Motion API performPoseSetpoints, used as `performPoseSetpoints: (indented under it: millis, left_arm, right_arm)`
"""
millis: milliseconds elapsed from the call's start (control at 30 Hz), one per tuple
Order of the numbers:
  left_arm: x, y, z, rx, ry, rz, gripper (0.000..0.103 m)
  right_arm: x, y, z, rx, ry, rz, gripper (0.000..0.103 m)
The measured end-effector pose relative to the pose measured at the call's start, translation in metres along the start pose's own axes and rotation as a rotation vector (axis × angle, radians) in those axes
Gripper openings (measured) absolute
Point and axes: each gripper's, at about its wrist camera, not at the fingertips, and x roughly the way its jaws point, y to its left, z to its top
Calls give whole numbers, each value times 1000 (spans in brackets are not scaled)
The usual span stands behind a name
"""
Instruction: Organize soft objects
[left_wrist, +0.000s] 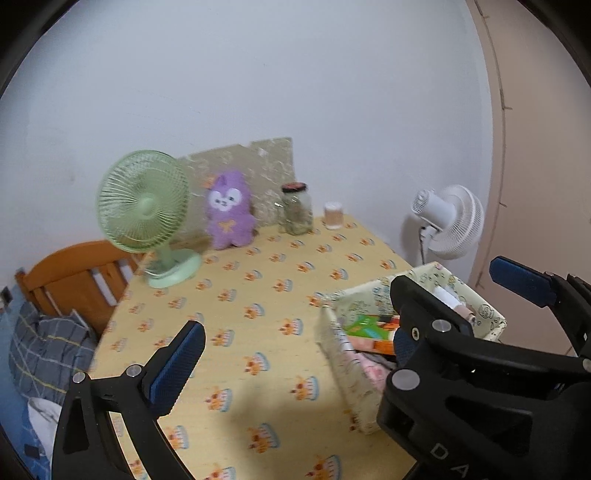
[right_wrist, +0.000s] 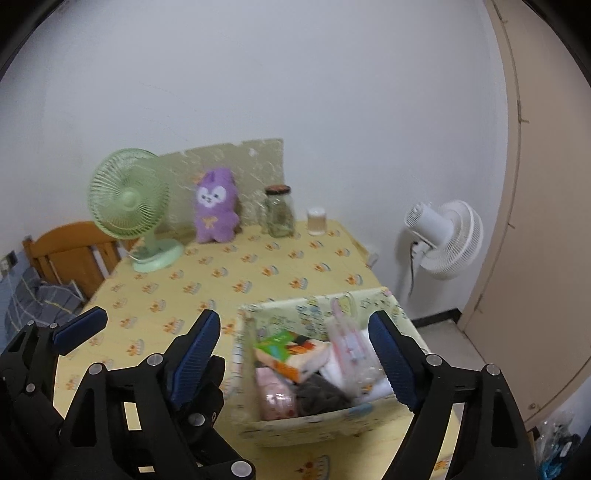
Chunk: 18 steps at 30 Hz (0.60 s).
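Grippers hang above the patterned table (right_wrist: 280, 266), both tilted downward toward the far wall; the right gripper (right_wrist: 299, 354) has its blue pads spread wide with nothing pinched, framing the fabric storage box (right_wrist: 317, 424), which sits at about five o'clock on the table and holds the soft objects (right_wrist: 317, 369), a jumble of packets and cloths. The left gripper (left_wrist: 295, 365) is likewise released and empty, its jaws splayed over bare tablecloth at the box's nine o'clock side; a purple plush toy (left_wrist: 229, 211) stands upright at twelve o'clock, between a green fan (left_wrist: 144, 210) and a glass jar (left_wrist: 295, 212).
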Motion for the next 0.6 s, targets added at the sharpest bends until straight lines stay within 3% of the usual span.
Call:
performPoseSetpoints:
  millis: [333, 600]
  left_arm:
    - [-35, 48, -2, -89, -61, 102, 103]
    - [-54, 80, -10, -150, -87, 146, 103]
  right_arm:
    - [-34, 39, 9, -35, -91, 84, 97]
    - [-51, 53, 9, -49, -116, 107, 98]
